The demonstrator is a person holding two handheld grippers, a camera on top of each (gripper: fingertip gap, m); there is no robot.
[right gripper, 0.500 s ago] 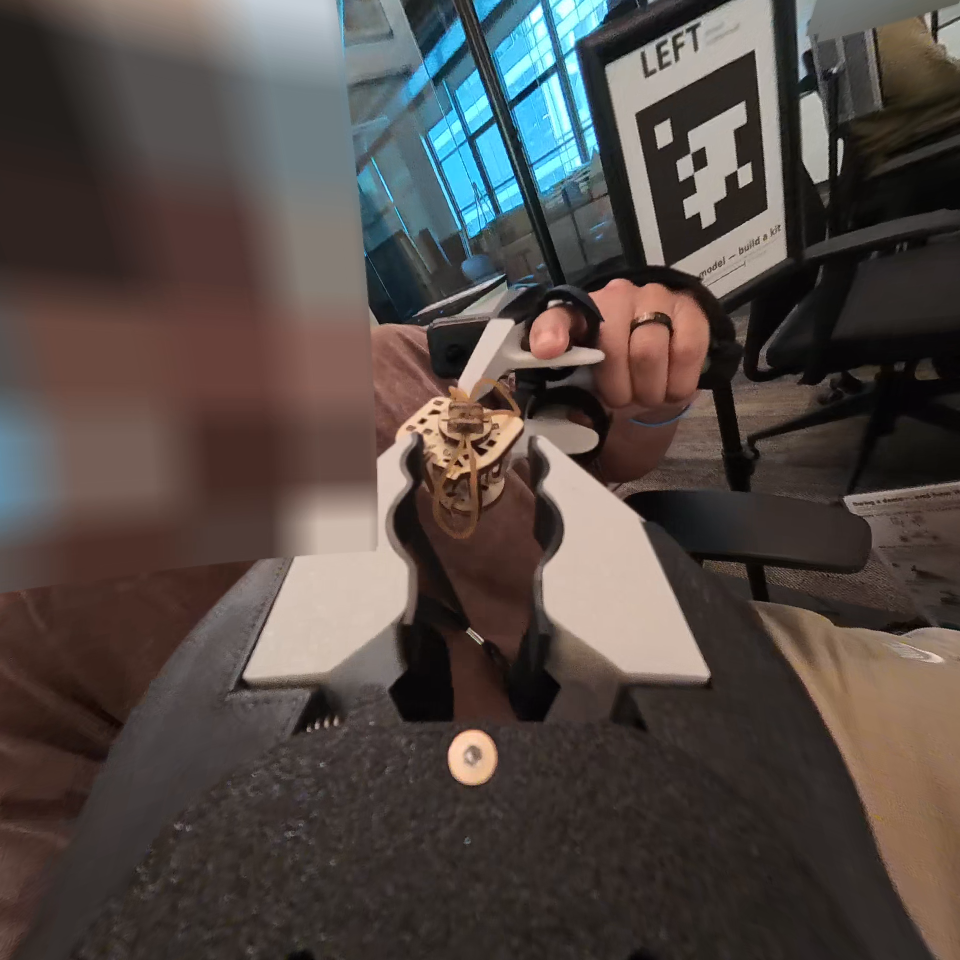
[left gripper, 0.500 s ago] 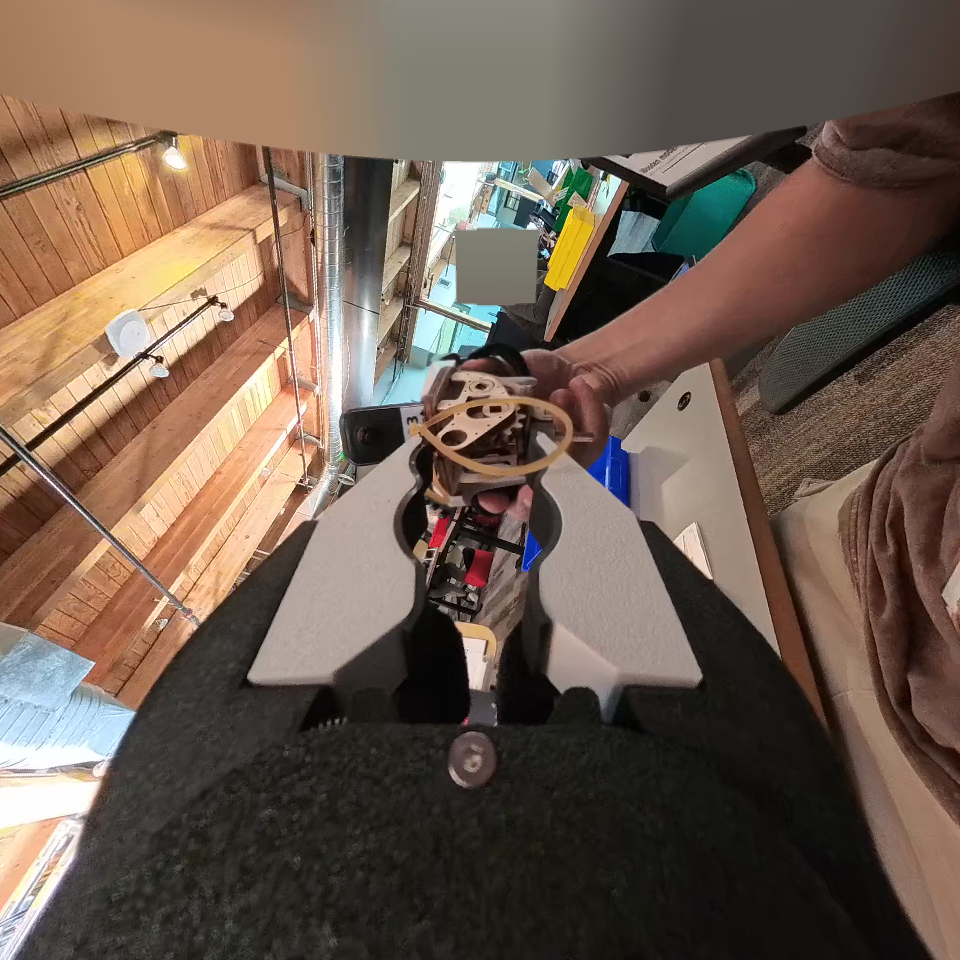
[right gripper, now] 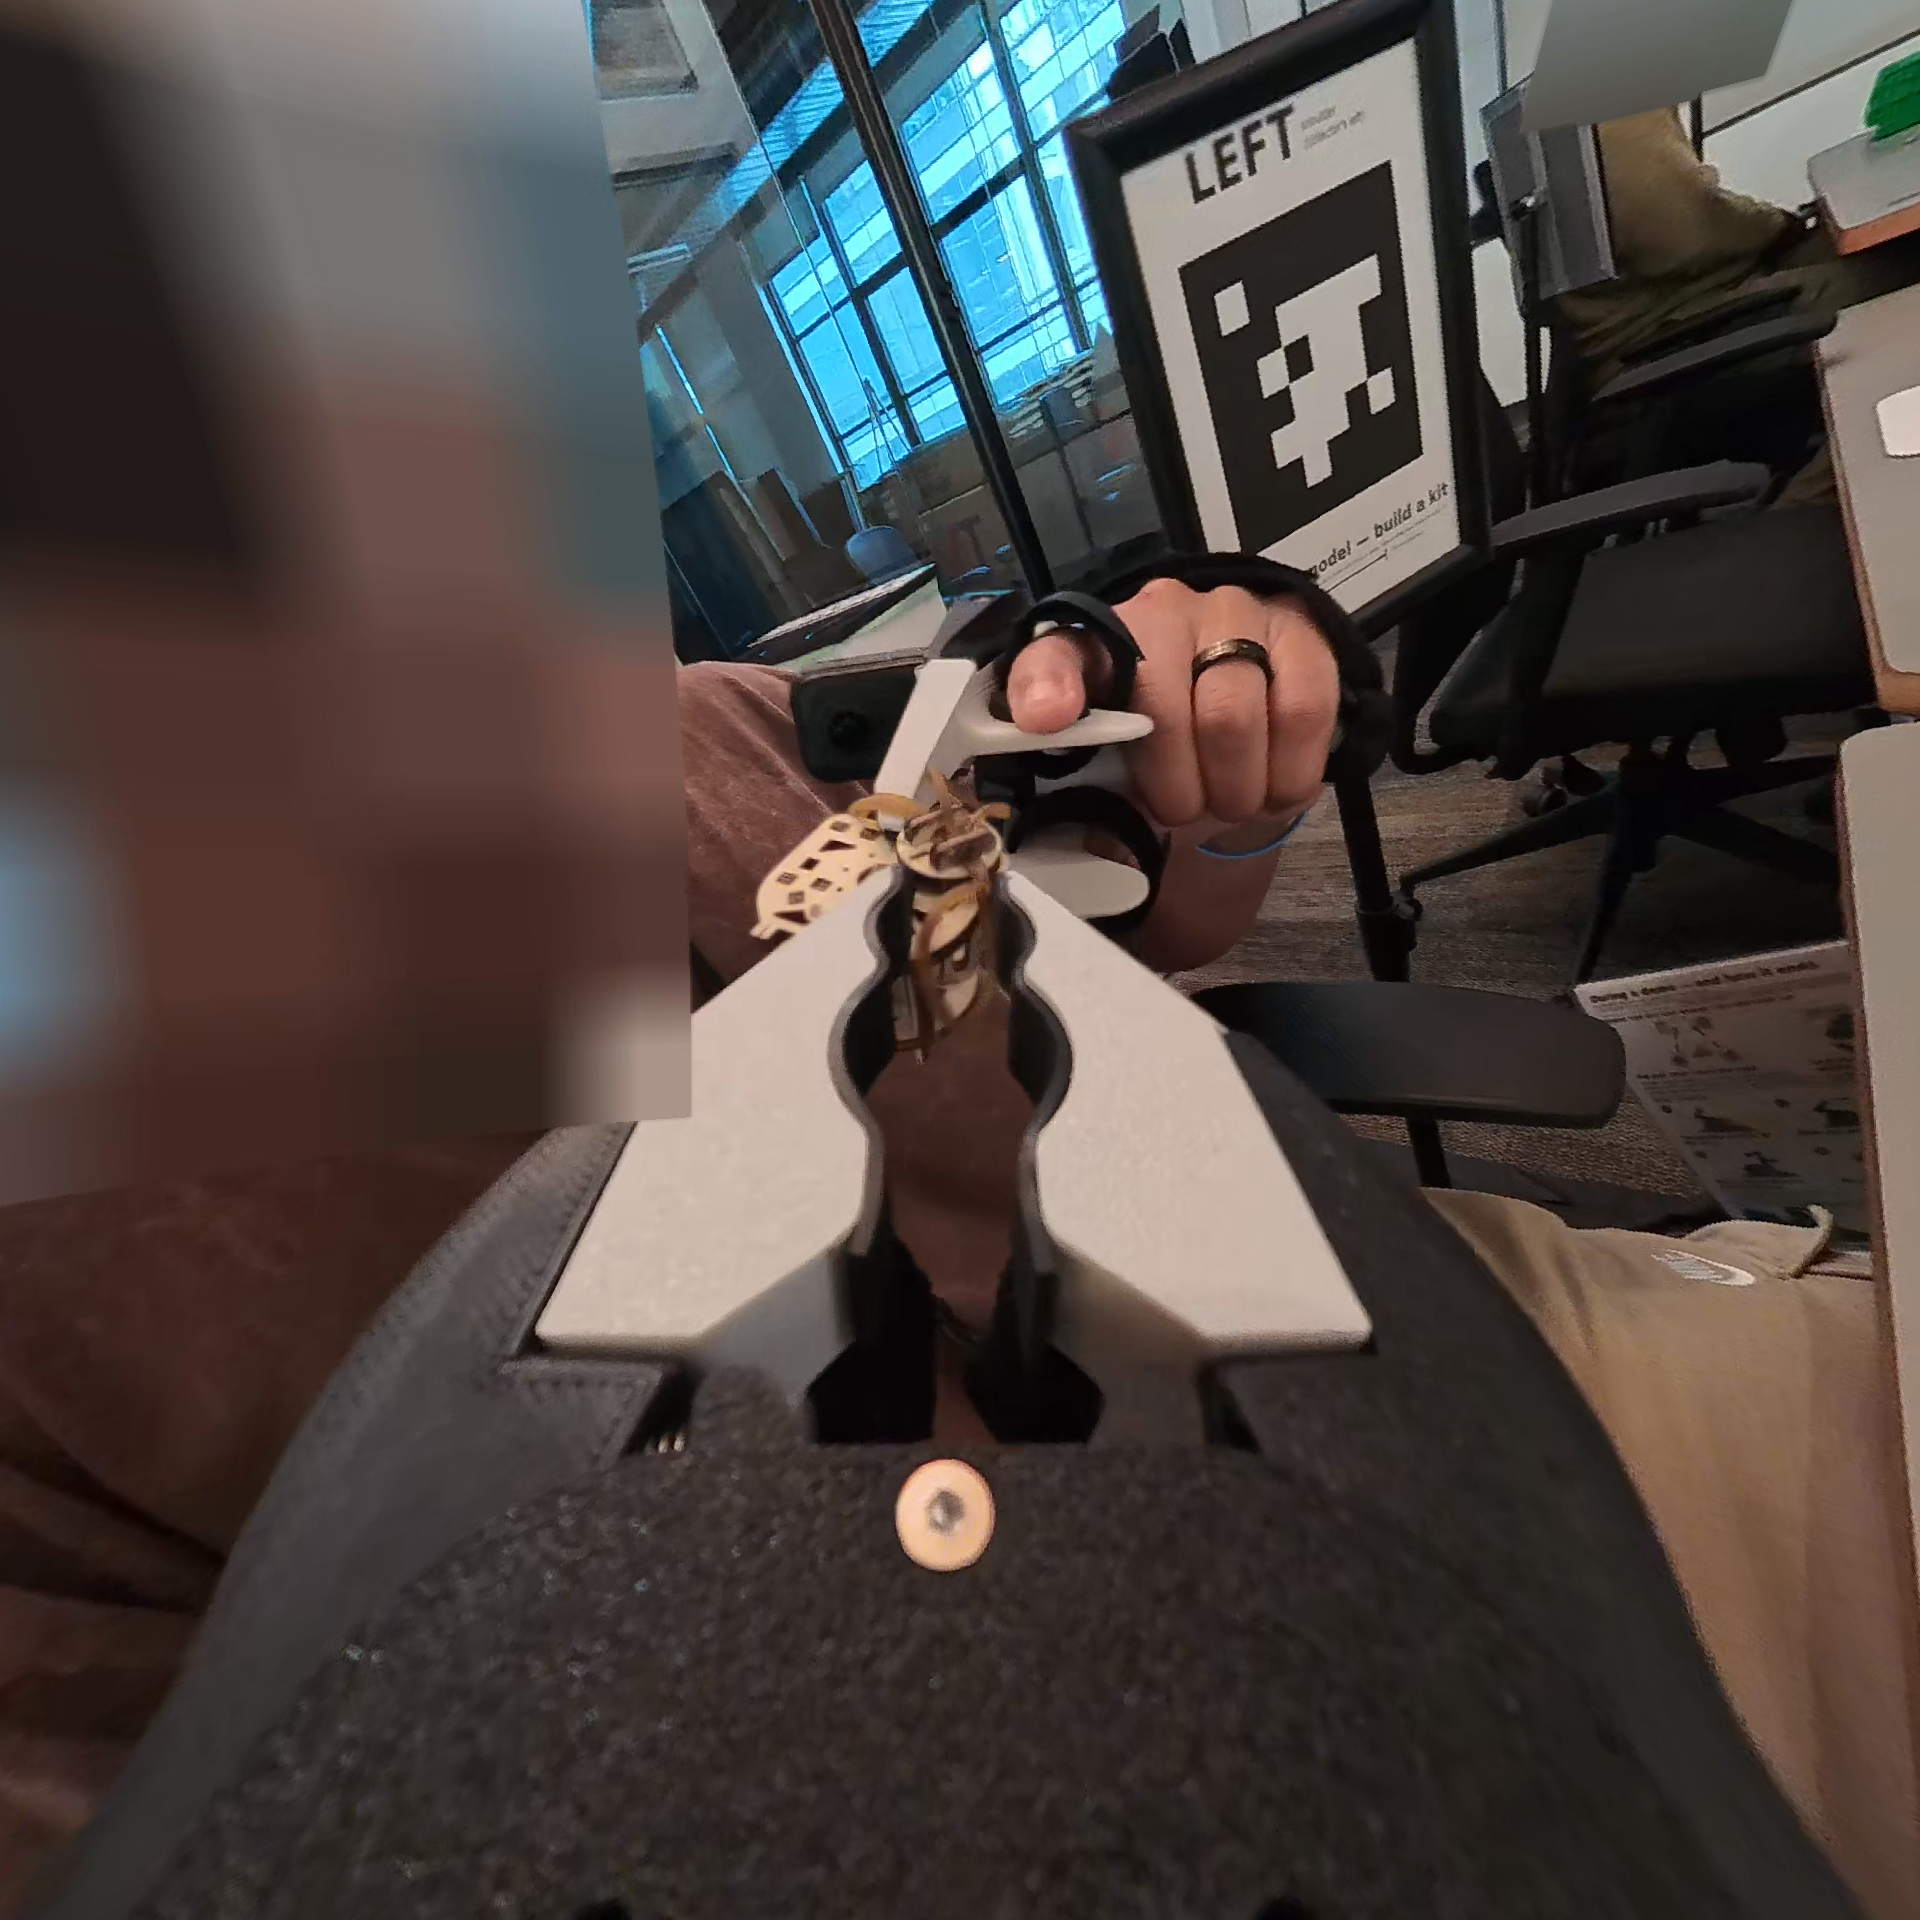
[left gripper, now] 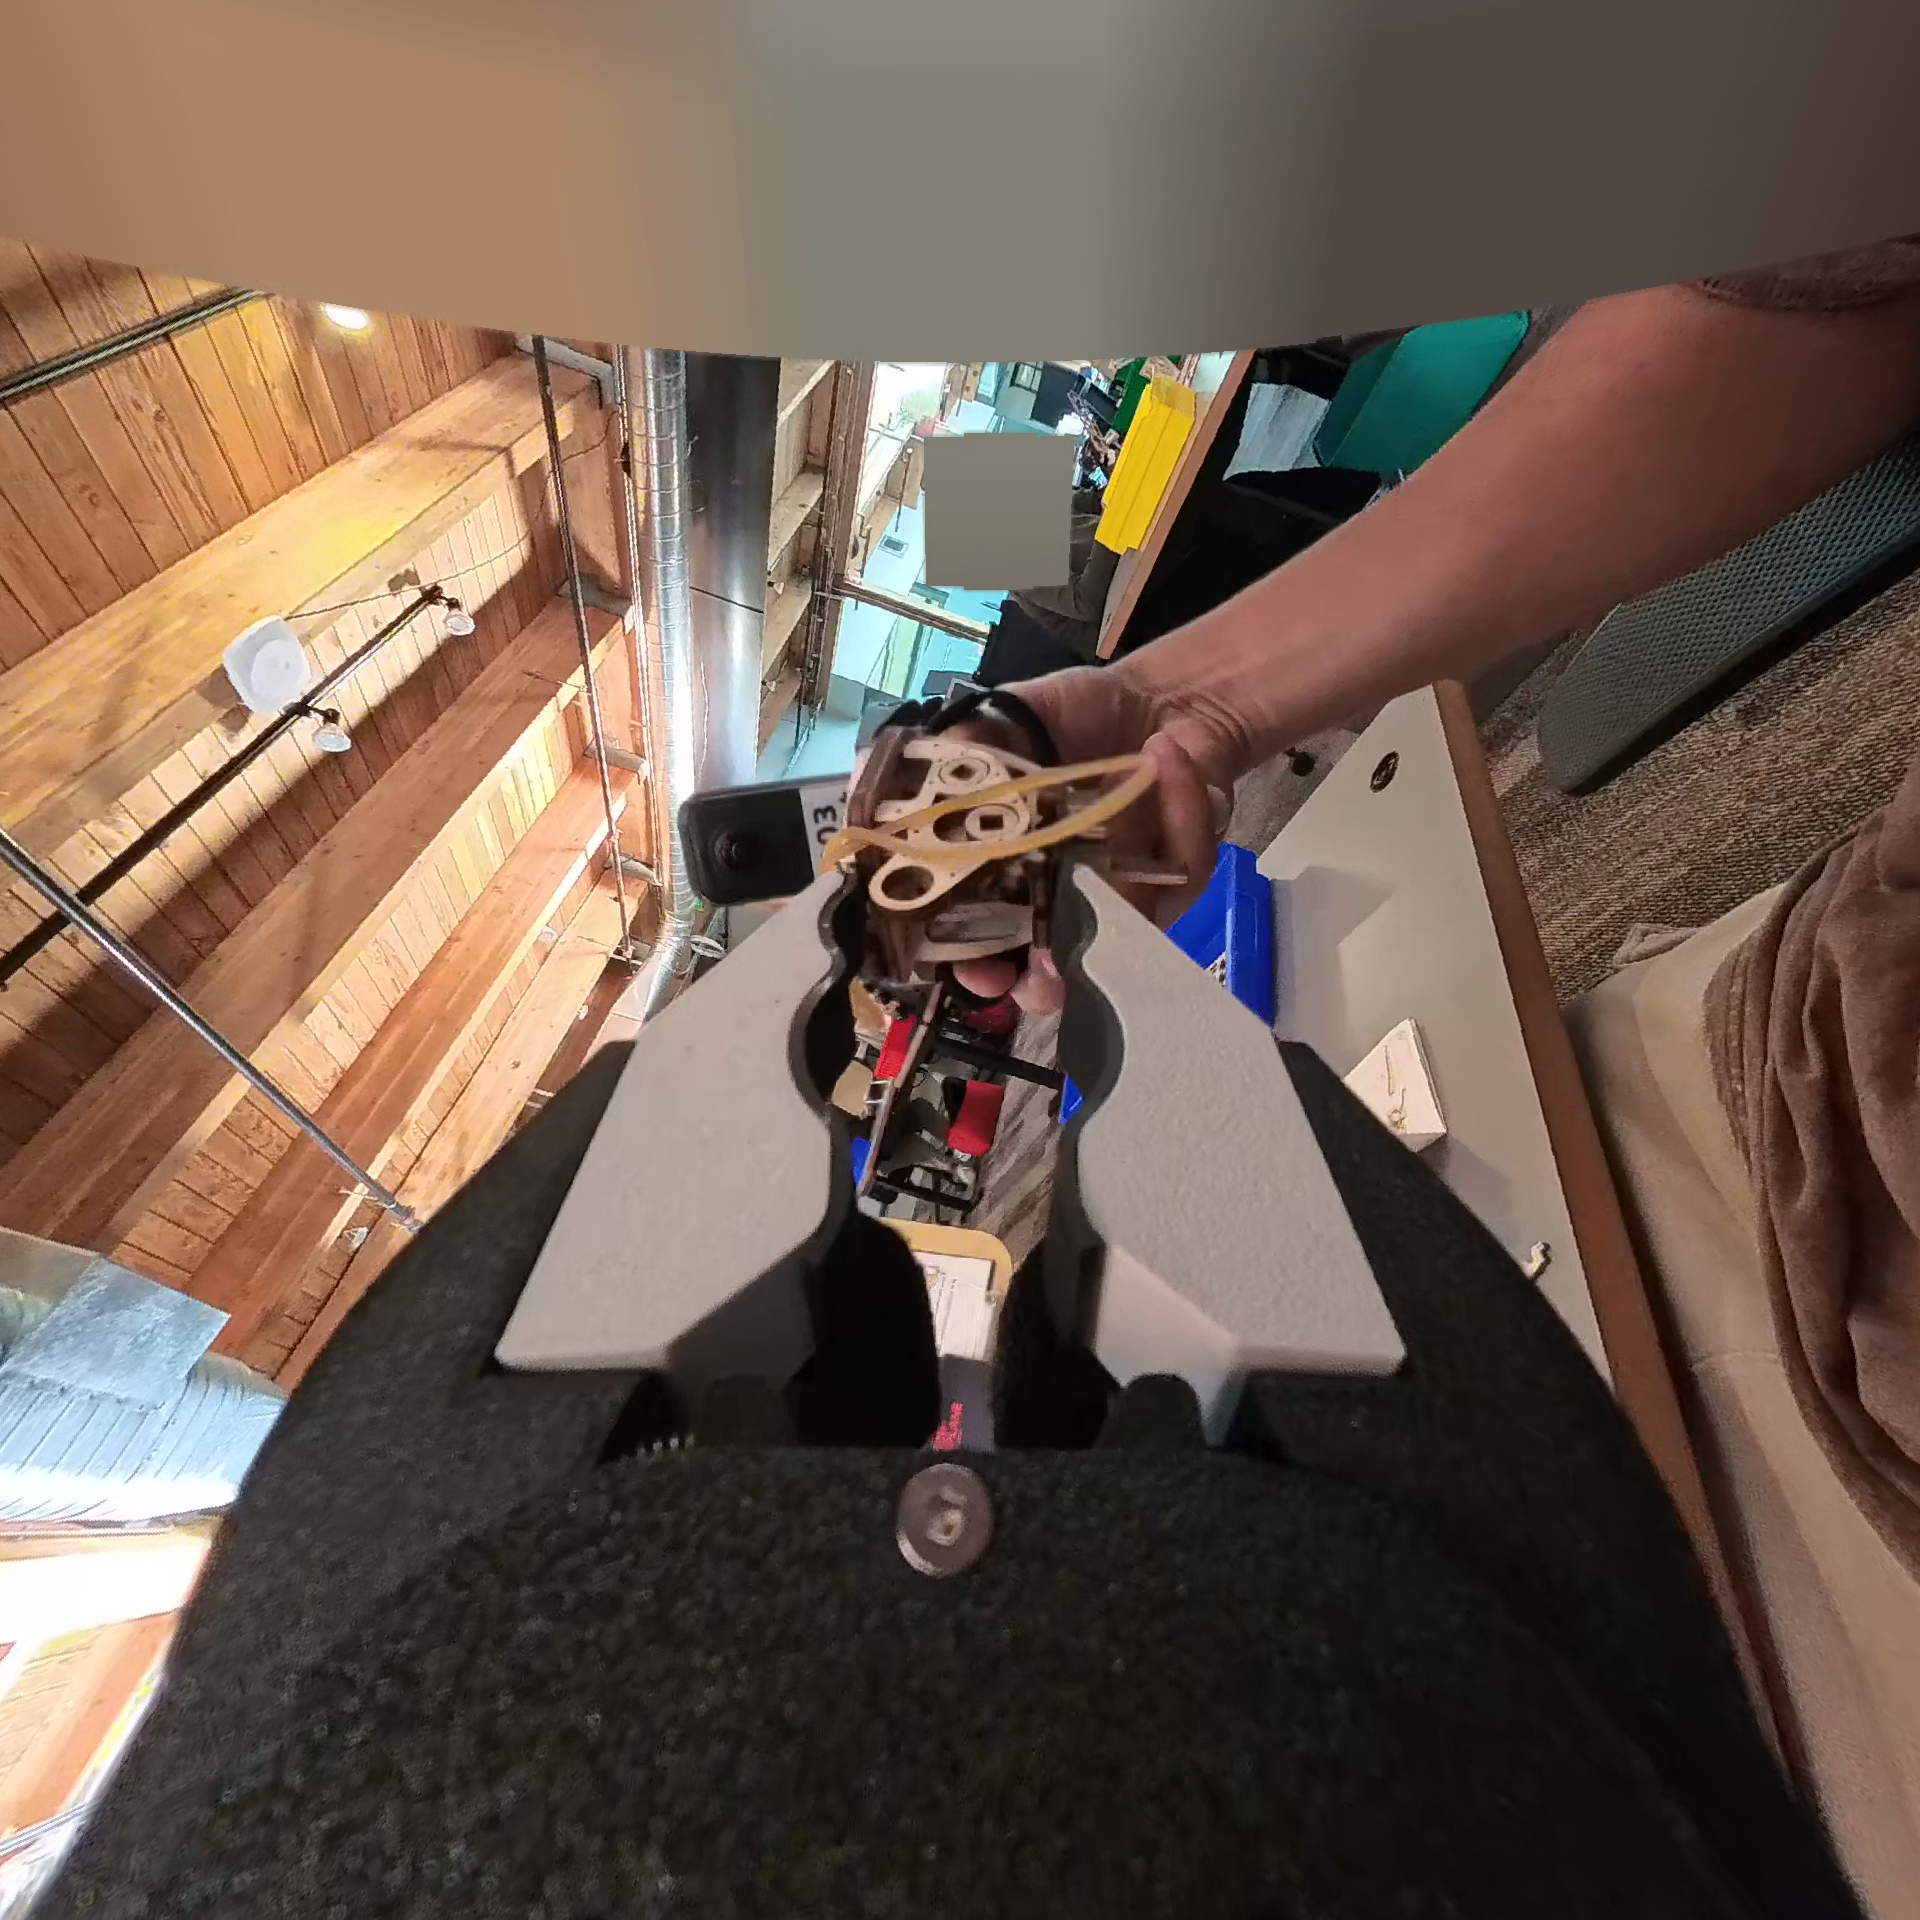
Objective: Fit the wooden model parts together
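Right tongs (right gripper: pixel 940 883) now closer around wooden model (right gripper: pixel 935 914), formerly wider.

Your wooden model (left gripper: pixel 951 852) is a small, pale laser-cut assembly of stacked plates with round and square cutouts, held up in the air. A tan rubber band (left gripper: pixel 997 805) loops loosely across it. From the right wrist view it (right gripper: pixel 940 883) looks narrow and edge-on, with a flat perforated plate (right gripper: pixel 826 873) sticking out to the left.

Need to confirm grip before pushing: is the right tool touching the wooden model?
Touching. The right wrist view shows the right tool with its fingertips closed on the wooden model, no gap either side.
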